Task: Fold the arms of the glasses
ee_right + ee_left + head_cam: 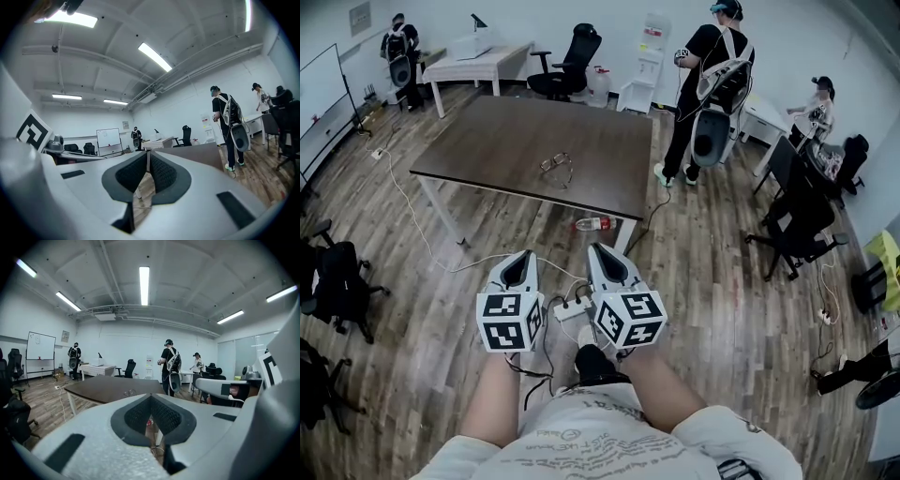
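I have both pairs of tongs held low in front of me, side by side over the wooden floor and well short of the tabletop. The left tongs are closed, their dark pads meeting with nothing between them, as the left gripper view shows. The right tongs are likewise together and empty, pad against pad in the right gripper view. The glasses lie on the dark brown tabletop, nearer its front edge than its back and a little right of its middle, well apart from both tongs. They are too small for me to be sure how their arms stand. In the left gripper view the glasses show just above the tips of the tongs, alone on the tabletop. On the floor under the near edge of the tabletop lies a plastic bottle with a red label, on its side. A white power strip with its cables sits on the floor between the two tongs. Beyond the tabletop's right end a person in black stands with gear strapped on, and a black office chair stands behind the far edge.
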Demonstrator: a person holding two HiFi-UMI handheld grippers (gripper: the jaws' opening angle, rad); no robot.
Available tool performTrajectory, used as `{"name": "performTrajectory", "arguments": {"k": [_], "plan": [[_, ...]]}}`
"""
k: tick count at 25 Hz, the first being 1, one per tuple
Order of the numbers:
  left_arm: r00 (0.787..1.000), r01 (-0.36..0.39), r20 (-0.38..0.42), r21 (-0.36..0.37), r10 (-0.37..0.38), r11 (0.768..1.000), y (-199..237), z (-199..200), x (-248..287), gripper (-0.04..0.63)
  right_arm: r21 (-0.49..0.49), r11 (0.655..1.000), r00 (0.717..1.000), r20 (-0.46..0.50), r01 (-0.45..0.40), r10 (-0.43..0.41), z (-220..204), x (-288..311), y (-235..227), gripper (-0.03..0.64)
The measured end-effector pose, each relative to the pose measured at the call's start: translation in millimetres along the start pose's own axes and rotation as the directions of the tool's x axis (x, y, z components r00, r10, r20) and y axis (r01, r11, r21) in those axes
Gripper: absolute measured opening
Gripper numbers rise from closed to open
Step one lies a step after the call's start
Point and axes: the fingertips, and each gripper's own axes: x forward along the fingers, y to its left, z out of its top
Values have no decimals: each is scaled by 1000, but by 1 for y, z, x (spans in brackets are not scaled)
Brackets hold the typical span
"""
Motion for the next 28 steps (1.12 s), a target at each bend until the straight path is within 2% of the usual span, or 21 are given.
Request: {"name": "performTrajectory", "arguments": {"k": [10,15,28], "plan": [[1000,-9,-11,24,10,1000,22,3,45,14,21,1000,1000,-1,-14,14,-6,52,-25,17],[1000,-16,-24,38,17,999,43,12,88,15,28,1000,1000,-13,-13,13,-7,94,-47,17],[997,12,-71,0,-12,1000,73,35,206,14,34,999,998,-61,-5,7,2,196,-111,17]]}}
